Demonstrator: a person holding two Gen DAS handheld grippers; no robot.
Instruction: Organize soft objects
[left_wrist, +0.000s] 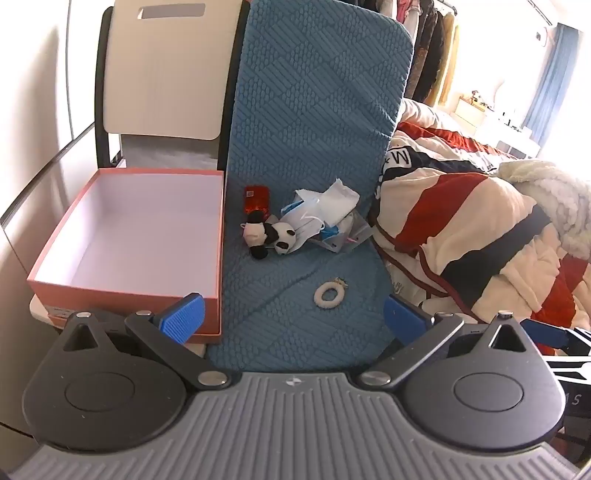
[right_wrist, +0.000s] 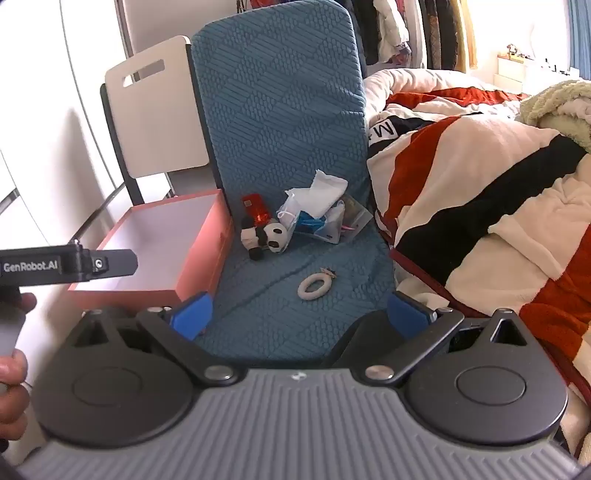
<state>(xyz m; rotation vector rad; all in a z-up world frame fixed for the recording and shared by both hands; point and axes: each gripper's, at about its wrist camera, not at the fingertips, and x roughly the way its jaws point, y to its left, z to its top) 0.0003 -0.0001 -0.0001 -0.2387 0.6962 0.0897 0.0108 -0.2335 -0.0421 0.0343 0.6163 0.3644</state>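
A small panda plush (left_wrist: 269, 235) (right_wrist: 263, 237) lies on the blue cushioned seat (left_wrist: 280, 314) (right_wrist: 258, 317). Behind it are a red packet (left_wrist: 256, 198) (right_wrist: 255, 211) and a heap of white tissues and face masks (left_wrist: 325, 210) (right_wrist: 317, 206). A white fuzzy ring (left_wrist: 330, 293) (right_wrist: 314, 283) lies nearer to me. An open, empty pink box (left_wrist: 122, 284) (right_wrist: 192, 258) stands left of the seat. My left gripper (left_wrist: 293, 317) is open and empty, in front of the ring. My right gripper (right_wrist: 301, 314) is open and empty, also in front of the ring.
A striped red, black and cream quilt (left_wrist: 480, 229) (right_wrist: 480, 192) is piled right of the seat. A white chair back (left_wrist: 162, 70) (right_wrist: 159, 110) stands behind the box. Clothes hang at the back. The left gripper's body (right_wrist: 66, 266) shows at the left of the right wrist view.
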